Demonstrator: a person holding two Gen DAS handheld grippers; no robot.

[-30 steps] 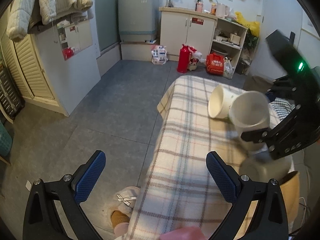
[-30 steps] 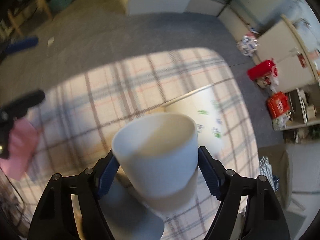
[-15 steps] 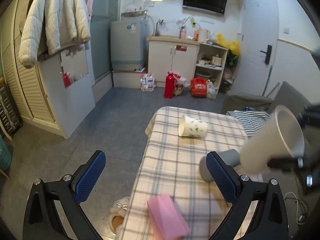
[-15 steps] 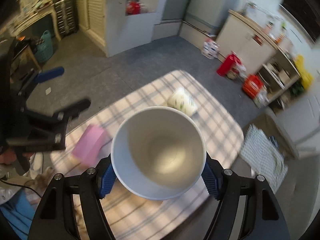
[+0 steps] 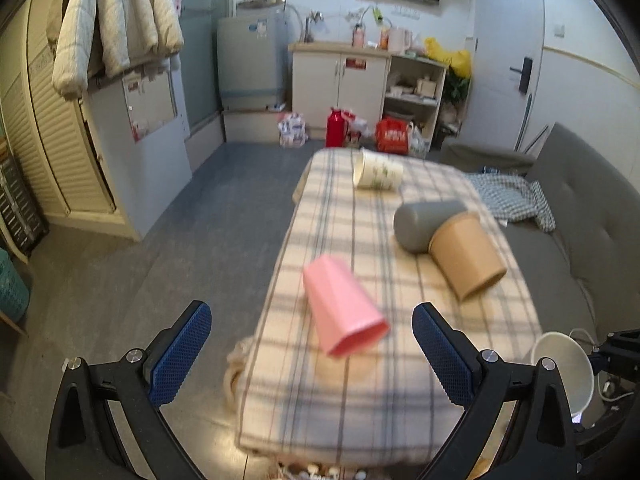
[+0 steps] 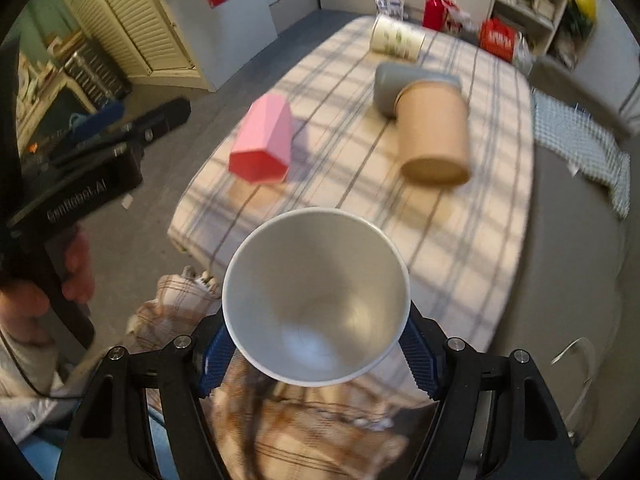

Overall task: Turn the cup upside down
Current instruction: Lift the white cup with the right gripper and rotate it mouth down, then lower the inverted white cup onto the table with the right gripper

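My right gripper (image 6: 316, 356) is shut on a white cup (image 6: 316, 304), held in the air off the near end of the table with its open mouth facing the camera. The same cup shows at the lower right of the left wrist view (image 5: 564, 372). My left gripper (image 5: 312, 348) is open and empty above the table's near left corner. A pink cup (image 5: 344, 312), a tan cup (image 5: 466, 254), a grey cup (image 5: 420, 224) and a white printed cup (image 5: 378, 176) lie on their sides on the plaid-covered table (image 5: 360, 400).
A grey sofa (image 5: 576, 216) with a checked cloth (image 5: 516, 200) runs along the table's right side. Cabinets, a red flask (image 5: 335, 132) and bags stand on the floor beyond the far end. Open floor lies left of the table.
Both grippers have pulled back toward the table's near end. My right gripper carried the white cup back and lower. The tan and pink cups now show fully.
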